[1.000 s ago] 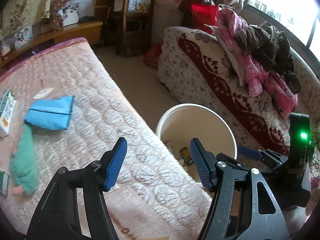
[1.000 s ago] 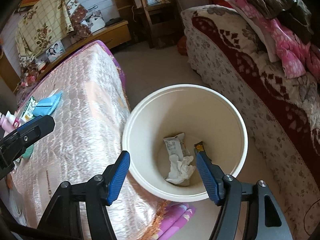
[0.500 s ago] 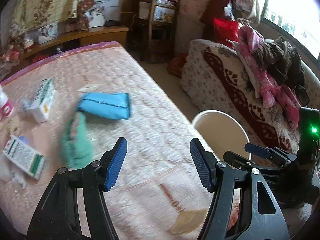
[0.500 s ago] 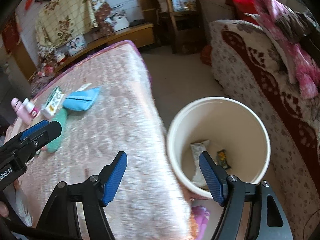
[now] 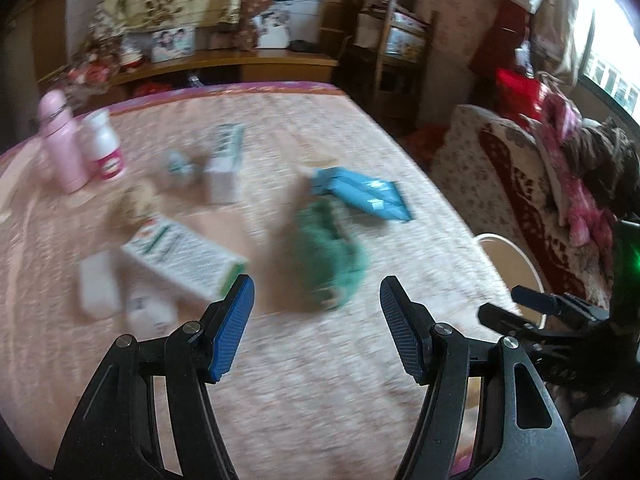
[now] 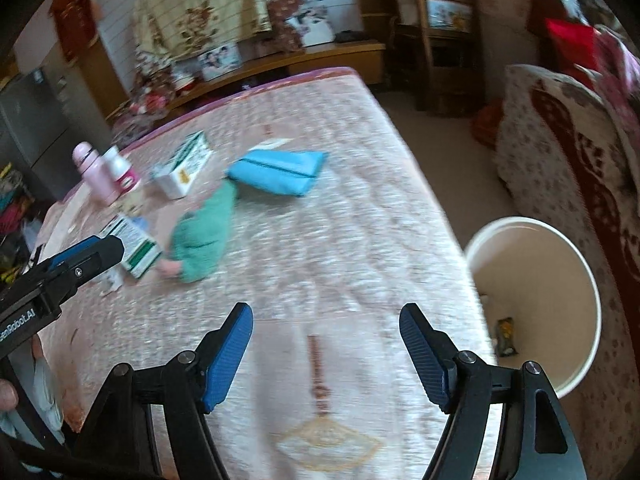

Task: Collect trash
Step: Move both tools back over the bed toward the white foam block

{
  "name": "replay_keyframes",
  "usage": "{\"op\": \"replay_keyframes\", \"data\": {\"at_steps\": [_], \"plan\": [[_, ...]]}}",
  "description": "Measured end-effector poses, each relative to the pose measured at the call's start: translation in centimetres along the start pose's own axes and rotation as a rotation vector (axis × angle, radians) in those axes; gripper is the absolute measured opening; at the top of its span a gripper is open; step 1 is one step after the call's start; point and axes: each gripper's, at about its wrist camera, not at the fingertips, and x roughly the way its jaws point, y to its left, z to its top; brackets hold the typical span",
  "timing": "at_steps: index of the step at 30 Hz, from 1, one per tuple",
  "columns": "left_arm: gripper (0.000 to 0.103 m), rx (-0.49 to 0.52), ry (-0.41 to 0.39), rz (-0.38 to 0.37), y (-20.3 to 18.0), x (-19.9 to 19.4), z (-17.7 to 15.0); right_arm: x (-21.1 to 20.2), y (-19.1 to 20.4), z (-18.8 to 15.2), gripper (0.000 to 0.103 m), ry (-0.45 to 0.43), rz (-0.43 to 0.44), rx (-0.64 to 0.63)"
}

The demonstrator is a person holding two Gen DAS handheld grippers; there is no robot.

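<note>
My left gripper [image 5: 316, 312] is open and empty above the pink quilted bed [image 5: 300, 380]. Ahead of it lie a green-and-white carton [image 5: 184, 258], a green cloth [image 5: 330, 252] and a blue packet [image 5: 362, 194]. My right gripper [image 6: 326, 340] is open and empty over the bed's near edge. The cream bin [image 6: 560, 280] stands on the floor to its right, with wrappers [image 6: 503, 335] inside. The carton [image 6: 136, 248], green cloth [image 6: 204, 236] and blue packet [image 6: 280, 172] show further off. The bin's rim [image 5: 516, 252] shows in the left wrist view.
A pink bottle [image 5: 64, 148], a white jar [image 5: 104, 146] and a second carton [image 5: 226, 168] stand further back on the bed. White scraps [image 5: 100, 292] lie near the left. A sofa [image 6: 568, 152] with piled clothes is on the right. The left gripper's finger [image 6: 76, 260] shows at left.
Both grippers have swung left, away from the bin and over the bed. The cartons, cloth and bottles have come into the middle of view. Both stay open.
</note>
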Motion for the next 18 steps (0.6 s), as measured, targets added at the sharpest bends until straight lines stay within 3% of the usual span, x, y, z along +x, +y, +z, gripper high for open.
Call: {"op": "replay_keyframes", "data": {"at_steps": [10, 18], "plan": [[0.064, -0.141, 0.025, 0.169, 11.3, -0.9, -1.4, 2.6, 6.2, 0.2, 0.074, 0.050, 0.079, -0.117], [0.064, -0.216, 0.020, 0.205, 14.8, -1.6, -2.2, 4.1, 9.7, 0.6, 0.074, 0.075, 0.128, -0.161]]}}
